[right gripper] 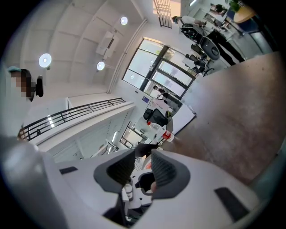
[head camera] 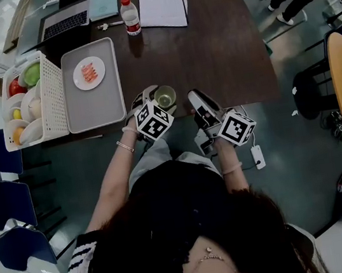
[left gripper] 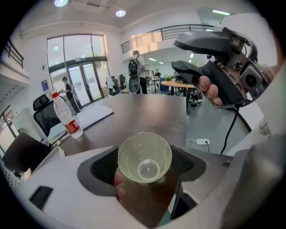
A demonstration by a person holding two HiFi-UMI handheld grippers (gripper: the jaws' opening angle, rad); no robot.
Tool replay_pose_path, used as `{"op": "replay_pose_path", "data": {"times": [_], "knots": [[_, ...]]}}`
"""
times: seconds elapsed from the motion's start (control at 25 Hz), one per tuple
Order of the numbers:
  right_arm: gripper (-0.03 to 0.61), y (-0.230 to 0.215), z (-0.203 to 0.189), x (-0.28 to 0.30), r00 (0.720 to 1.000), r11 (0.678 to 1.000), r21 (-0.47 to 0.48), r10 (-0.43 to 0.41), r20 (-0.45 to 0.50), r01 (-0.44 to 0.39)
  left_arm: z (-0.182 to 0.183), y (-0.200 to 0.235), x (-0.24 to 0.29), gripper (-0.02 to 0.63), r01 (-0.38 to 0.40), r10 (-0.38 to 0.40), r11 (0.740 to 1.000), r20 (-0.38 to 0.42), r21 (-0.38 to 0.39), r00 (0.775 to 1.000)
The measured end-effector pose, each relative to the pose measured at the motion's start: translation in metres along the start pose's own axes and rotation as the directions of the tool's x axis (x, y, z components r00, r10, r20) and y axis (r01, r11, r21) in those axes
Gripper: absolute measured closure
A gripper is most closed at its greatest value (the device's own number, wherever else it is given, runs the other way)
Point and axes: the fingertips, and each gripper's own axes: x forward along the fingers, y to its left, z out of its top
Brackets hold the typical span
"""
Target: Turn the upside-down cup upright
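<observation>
- Open office; the dark brown table [head camera: 208, 43] fills the upper middle of the head view, with a water bottle [head camera: 130, 15] at its far end and a grey tray [head camera: 98, 105] at the left.
- The cup [left gripper: 144, 156] sits at the table's near edge, at the centre of the head view, with its mouth up.
- My left gripper [left gripper: 144, 164] has it. The two pads press its sides, and I look straight down into the bowl to the round base.
- I judge the turning done, since the rim faces up.
- What is left is setting it down and letting go. I cannot tell whether the base already touches the wood.
- My right gripper [right gripper: 143, 156], lower right of the cup in the head view, lies rolled on its side. Its jaws stand a narrow gap apart with nothing between them.
</observation>
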Motion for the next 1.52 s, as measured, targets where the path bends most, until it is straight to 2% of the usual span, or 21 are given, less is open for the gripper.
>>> {"op": "replay_pose_path", "data": {"times": [0.32,0.68,0.8,0.92,1.08,1.16,1.24,1.4,1.44,1.52], "knots": [[0.456,0.0,-0.004,0.0,1.0,1.0,0.002,0.01,-0.015,-0.01,0.005,0.003,-0.005,0.247,-0.009,0.013,0.998,0.063,-0.069,0.998],[0.456,0.005,-0.005,0.002,0.999,1.0,0.002,0.027,-0.018,-0.027,0.012,0.004,-0.016,0.247,-0.004,0.013,0.995,0.092,-0.098,0.996],[0.456,0.003,-0.006,0.003,1.0,1.0,-0.008,0.022,-0.02,-0.022,0.013,0.002,-0.022,0.247,0.033,-0.018,0.99,0.108,-0.137,0.994],[0.46,0.005,-0.005,0.004,1.0,1.0,-0.014,0.019,-0.013,-0.019,0.017,0.005,-0.033,0.247,0.046,-0.015,0.979,0.154,-0.197,0.988],[0.484,0.003,-0.004,0.003,1.0,0.999,-0.049,-0.009,-0.003,0.009,0.027,0.013,-0.064,0.247,0.095,-0.009,0.939,0.251,-0.331,0.968],[0.497,0.004,-0.004,0.003,1.0,0.996,-0.081,-0.022,-0.01,0.021,0.033,0.023,-0.084,0.358,0.1,0.043,0.905,0.321,-0.414,0.946],[0.511,0.006,-0.005,0.003,0.999,0.993,-0.115,-0.034,-0.015,0.032,0.038,0.032,-0.102,0.382,0.093,0.1,0.879,0.371,-0.468,0.923],[0.525,0.009,-0.006,0.005,0.998,0.979,-0.196,-0.067,-0.02,0.062,0.04,0.042,-0.127,0.444,0.042,0.19,0.864,0.402,-0.503,0.896],[0.528,0.009,-0.007,0.006,0.997,0.973,-0.221,-0.08,-0.021,0.073,0.04,0.045,-0.133,0.466,0.03,0.217,0.854,0.41,-0.519,0.886],[0.534,0.011,-0.008,0.007,0.994,0.959,-0.267,-0.104,-0.022,0.094,0.039,0.052,-0.145,0.553,0.024,0.273,0.822,0.429,-0.57,0.861]]}}
